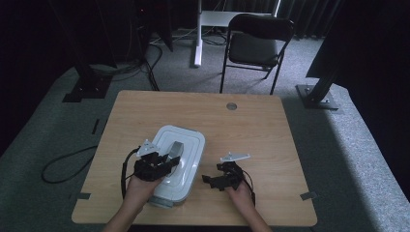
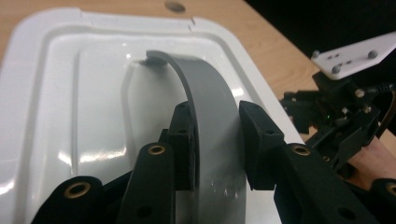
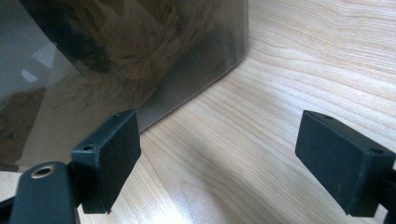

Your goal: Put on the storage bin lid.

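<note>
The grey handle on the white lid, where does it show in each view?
High view: grey handle mid-lid, at the left gripper.
Left gripper view: centre, arching up between the jaws.
Right gripper view: not in it.
Shared landmark: wooden table.

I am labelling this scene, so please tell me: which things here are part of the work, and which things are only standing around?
Part of the work:
- white lidded box
- its grey handle, clamped by the left gripper
- right gripper, open, beside the box

Only standing around:
- folding chair behind the table
- black cable on the carpet
</note>
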Tool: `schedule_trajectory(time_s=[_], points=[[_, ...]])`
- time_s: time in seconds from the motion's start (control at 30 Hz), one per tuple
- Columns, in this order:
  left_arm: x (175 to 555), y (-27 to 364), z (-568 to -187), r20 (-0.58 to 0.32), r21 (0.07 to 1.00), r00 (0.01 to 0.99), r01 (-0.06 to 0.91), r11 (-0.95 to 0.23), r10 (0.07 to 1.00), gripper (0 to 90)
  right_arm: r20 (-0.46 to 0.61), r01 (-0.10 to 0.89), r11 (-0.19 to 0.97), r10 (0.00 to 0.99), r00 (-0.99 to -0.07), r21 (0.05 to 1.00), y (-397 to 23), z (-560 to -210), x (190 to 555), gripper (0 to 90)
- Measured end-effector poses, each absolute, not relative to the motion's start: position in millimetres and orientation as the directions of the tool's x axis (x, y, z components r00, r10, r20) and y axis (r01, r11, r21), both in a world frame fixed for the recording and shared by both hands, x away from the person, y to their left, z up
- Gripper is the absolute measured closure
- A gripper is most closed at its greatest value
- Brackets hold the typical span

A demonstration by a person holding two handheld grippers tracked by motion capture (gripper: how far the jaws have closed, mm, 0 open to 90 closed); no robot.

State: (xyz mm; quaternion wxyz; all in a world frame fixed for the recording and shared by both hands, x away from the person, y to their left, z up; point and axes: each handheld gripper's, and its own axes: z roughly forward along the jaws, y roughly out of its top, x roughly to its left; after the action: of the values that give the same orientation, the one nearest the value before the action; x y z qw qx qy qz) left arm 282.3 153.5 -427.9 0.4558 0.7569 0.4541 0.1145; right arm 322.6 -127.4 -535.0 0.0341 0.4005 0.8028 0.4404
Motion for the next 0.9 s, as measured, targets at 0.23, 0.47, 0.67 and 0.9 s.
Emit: schedule_trajectory(time_s=[0.23, 0.47, 0.67, 0.9], points=[[286.3, 149.0, -427.8, -0.218, 0.771, 0.567, 0.599, -0.216, 0.795, 68.5, 0.3, 0.614, 0.291, 0.673, -0.676, 0.734, -128.2, -534.8, 322.2, 13.4], [280.0, 150.5, -425.4, -0.206, 0.807, 0.566, 0.559, -0.188, 0.798, 55.0, 0.303, 0.615, 0.28, 0.676, -0.671, 0.737, -132.6, -533.7, 323.4, 13.4], [276.0, 157.4, -418.3, -0.23, 0.819, 0.565, 0.552, -0.155, 0.792, 39.5, 0.304, 0.615, 0.27, 0.682, -0.665, 0.741, -136.8, -532.1, 324.2, 13.5], [273.9, 170.7, -415.3, -0.229, 0.838, 0.567, 0.528, -0.136, 0.791, 28.3, 0.301, 0.612, 0.264, 0.686, -0.662, 0.745, -139.3, -529.9, 324.1, 13.4]])
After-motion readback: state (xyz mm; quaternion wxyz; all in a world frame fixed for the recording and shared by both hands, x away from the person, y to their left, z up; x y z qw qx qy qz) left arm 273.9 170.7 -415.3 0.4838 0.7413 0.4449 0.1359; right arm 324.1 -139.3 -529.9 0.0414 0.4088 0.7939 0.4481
